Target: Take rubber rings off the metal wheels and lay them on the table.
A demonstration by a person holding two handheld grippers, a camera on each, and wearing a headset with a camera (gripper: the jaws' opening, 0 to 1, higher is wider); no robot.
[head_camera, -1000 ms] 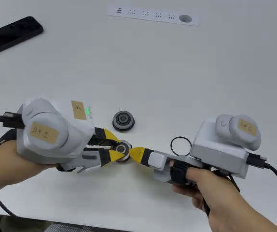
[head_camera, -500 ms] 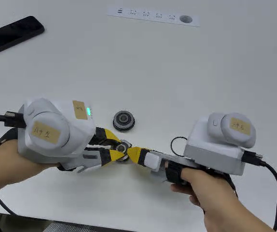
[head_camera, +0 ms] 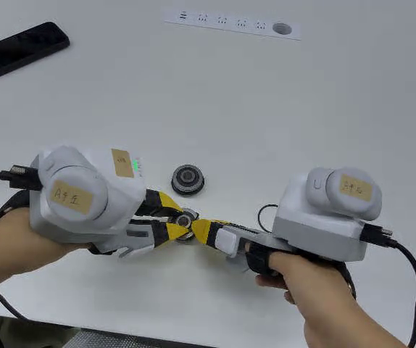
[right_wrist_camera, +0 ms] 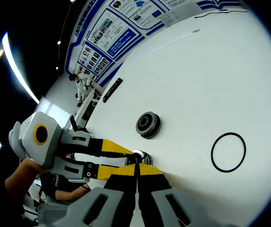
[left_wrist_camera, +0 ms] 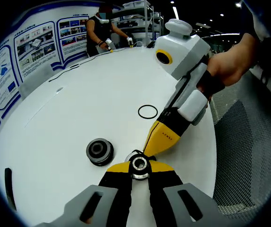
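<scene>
In the head view the left gripper (head_camera: 170, 225) still clamps a metal wheel (head_camera: 186, 220). The right gripper (head_camera: 202, 230) has shifted leftward and now hides most of the loose rubber ring (head_camera: 260, 209). In the left gripper view its jaws grip that wheel, with a second wheel (left_wrist_camera: 99, 151) lying nearby. In the right gripper view its jaws are pressed together, tips at the held wheel's rim.

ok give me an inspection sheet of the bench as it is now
surface: white table with socket strip
job's things: metal wheel held by left gripper; second wheel free on table; one rubber ring lying off
clutter: black phone
grippers: left gripper shut on metal wheel; right gripper shut, tips at that wheel
cables: a cable from each gripper
surroundings: wall posters, a person at another table
</scene>
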